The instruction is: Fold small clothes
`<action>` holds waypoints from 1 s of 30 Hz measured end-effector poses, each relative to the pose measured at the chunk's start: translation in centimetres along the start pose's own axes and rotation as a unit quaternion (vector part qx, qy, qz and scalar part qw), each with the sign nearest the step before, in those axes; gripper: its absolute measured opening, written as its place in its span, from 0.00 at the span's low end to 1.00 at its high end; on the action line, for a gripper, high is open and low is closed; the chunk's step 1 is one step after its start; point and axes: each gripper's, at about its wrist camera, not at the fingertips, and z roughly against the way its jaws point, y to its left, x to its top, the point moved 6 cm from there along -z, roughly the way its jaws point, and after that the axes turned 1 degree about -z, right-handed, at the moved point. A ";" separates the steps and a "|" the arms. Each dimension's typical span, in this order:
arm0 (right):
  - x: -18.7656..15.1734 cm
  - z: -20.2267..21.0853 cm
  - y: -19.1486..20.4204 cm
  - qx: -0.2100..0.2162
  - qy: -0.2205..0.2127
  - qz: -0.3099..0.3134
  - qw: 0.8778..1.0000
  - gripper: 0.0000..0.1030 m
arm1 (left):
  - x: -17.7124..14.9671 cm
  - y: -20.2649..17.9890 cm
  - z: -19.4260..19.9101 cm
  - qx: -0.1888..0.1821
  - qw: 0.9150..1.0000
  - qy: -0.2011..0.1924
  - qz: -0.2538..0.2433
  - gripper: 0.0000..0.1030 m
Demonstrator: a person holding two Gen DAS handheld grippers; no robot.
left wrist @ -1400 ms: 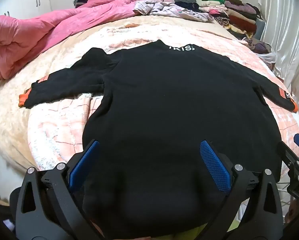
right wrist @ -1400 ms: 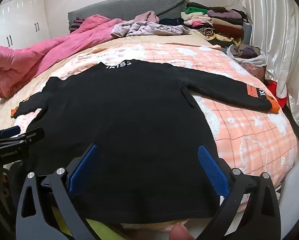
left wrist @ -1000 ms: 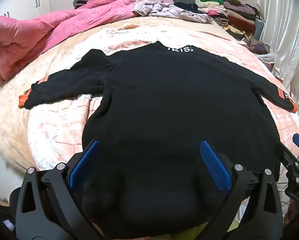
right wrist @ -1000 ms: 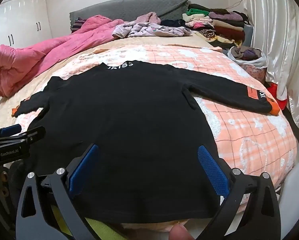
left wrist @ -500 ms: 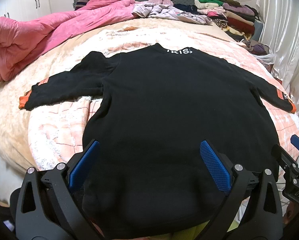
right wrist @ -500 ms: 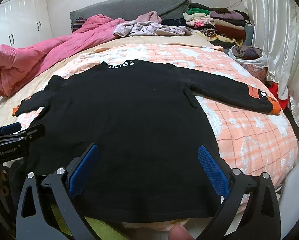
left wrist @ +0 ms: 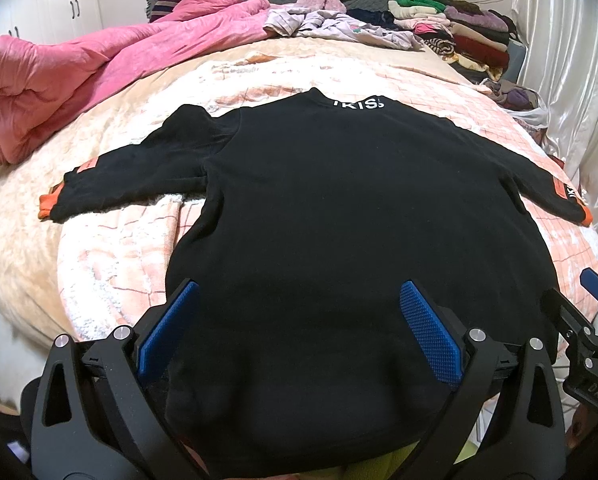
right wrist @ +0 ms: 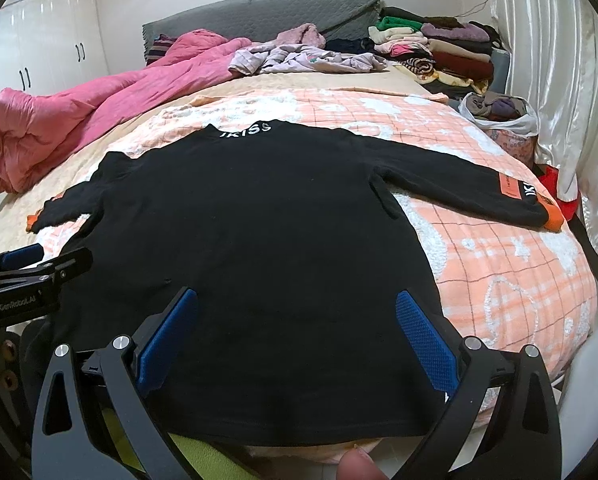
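Observation:
A black long-sleeved top (left wrist: 339, 208) (right wrist: 259, 232) with orange cuffs and white collar lettering lies spread flat on the bed, both sleeves stretched out sideways. Its hem hangs at the near bed edge. My left gripper (left wrist: 297, 320) hovers open over the hem's left half, blue pads wide apart, nothing between them. My right gripper (right wrist: 297, 320) stands open over the hem's right half, likewise holding nothing. Each gripper shows at the edge of the other's view.
The bed (right wrist: 519, 280) carries a peach checked blanket. A pink duvet (left wrist: 79, 72) is bunched at the far left. Loose clothes (right wrist: 307, 58) and a folded stack (right wrist: 439, 48) sit by the grey headboard. A bag of clothes (right wrist: 499, 116) and a curtain stand at the right.
Both grippers have drifted back very slightly and stay open; the top lies as before.

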 end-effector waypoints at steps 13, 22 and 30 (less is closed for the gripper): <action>-0.1 0.0 0.1 0.002 0.000 -0.002 1.000 0.96 | 0.2 0.1 0.2 -0.001 1.000 -0.004 -0.001 0.91; 0.0 0.1 0.2 0.003 -0.002 -0.002 1.000 0.96 | 0.2 0.0 0.3 -0.001 1.000 -0.005 -0.002 0.91; 0.5 0.3 -0.4 0.004 -0.007 -0.008 1.000 0.96 | 0.9 -0.6 0.4 -0.002 1.000 -0.008 -0.007 0.91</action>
